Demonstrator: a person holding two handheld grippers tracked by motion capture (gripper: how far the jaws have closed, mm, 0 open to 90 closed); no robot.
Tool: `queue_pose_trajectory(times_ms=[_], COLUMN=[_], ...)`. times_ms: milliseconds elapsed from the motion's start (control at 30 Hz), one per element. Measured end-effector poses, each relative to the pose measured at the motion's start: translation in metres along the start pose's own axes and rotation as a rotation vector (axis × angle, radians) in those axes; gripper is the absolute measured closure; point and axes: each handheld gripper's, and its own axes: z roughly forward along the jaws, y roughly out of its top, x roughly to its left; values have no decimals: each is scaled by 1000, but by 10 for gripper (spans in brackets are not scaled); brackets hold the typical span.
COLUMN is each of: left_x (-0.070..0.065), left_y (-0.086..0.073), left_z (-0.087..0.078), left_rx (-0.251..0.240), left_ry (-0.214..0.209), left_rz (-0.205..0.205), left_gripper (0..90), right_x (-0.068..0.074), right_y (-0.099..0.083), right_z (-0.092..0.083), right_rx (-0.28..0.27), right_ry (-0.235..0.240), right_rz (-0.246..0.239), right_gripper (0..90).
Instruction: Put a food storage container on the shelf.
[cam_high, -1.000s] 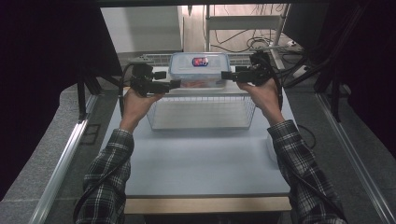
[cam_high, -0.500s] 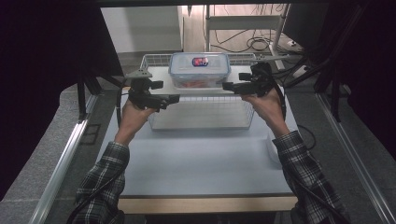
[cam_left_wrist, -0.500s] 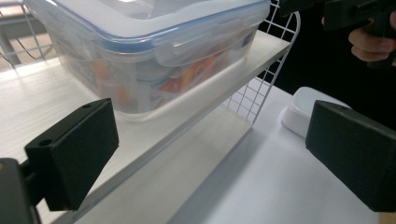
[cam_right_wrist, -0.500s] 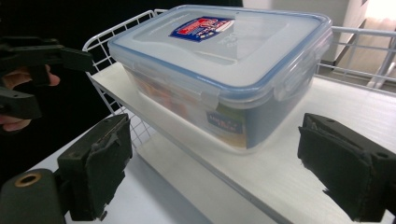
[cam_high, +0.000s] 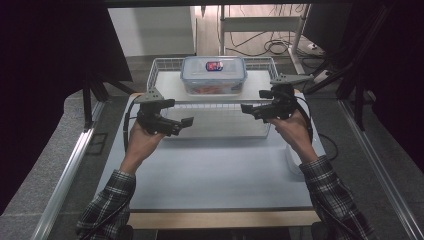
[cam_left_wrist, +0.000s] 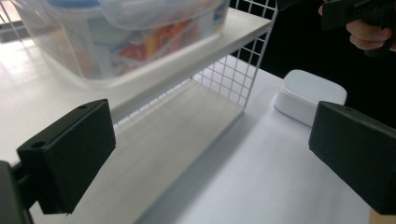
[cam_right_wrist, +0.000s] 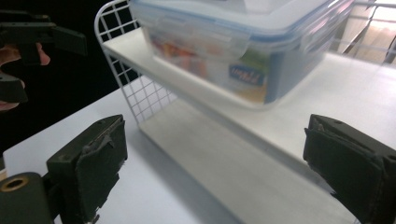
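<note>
Left gripper (cam_high: 186, 121) and right gripper (cam_high: 245, 108) have just spread wide, empty; plastic box (cam_high: 214, 75) sits beyond, probably untouched.

Clear blue-rimmed container (cam_high: 214, 75), white wire rack (cam_high: 165, 67), seemingly plaid sleeves (cam_high: 107, 202).

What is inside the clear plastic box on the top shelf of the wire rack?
The clear plastic box holds colourful packets, orange and red, seen through its wall. The lid and blur hide exactly what they are and how many.

Container (cam_high: 214, 75) on top shelf of wire rack (cam_high: 165, 67); rack at table (cam_high: 215, 175) far edge; small dish (cam_left_wrist: 310, 95) right of rack.
</note>
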Motion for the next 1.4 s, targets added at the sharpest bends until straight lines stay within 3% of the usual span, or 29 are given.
queue_pose_trajectory(times_ms=[167,433,600,800,967,1067,1167,1400], left_x=[-9,-28,-41,-51,-55,-57,-58,-66], left_y=[-11,-28,-42,-64,-84,-97,-109,-132], left_z=[-5,-10,-13,-13,-12,-14,-16,-23], left_rx=[10,43,56,71,86,65,44,61], left_ry=[-1,17,25,41,56,85,62,88], left_rz=[-3,47,75,78,55,28,-12,-16], left_gripper=[0,6,6,8,9,17,23,25], right_x=[11,26,29,31,35,38,41,44], right_y=[-12,-31,-45,-64,-81,-92,-102,-122], right_z=[-5,-12,-15,-20,-22,-21,-21,-25], right_rx=[16,44,46,48,61,67,67,48], right_ry=[13,20,33,38,32,28,6,21], right_rz=[-29,-76,-68,-59,-72,-81,-81,-58], right_gripper=[57,57,57,61,61,55,22,14])
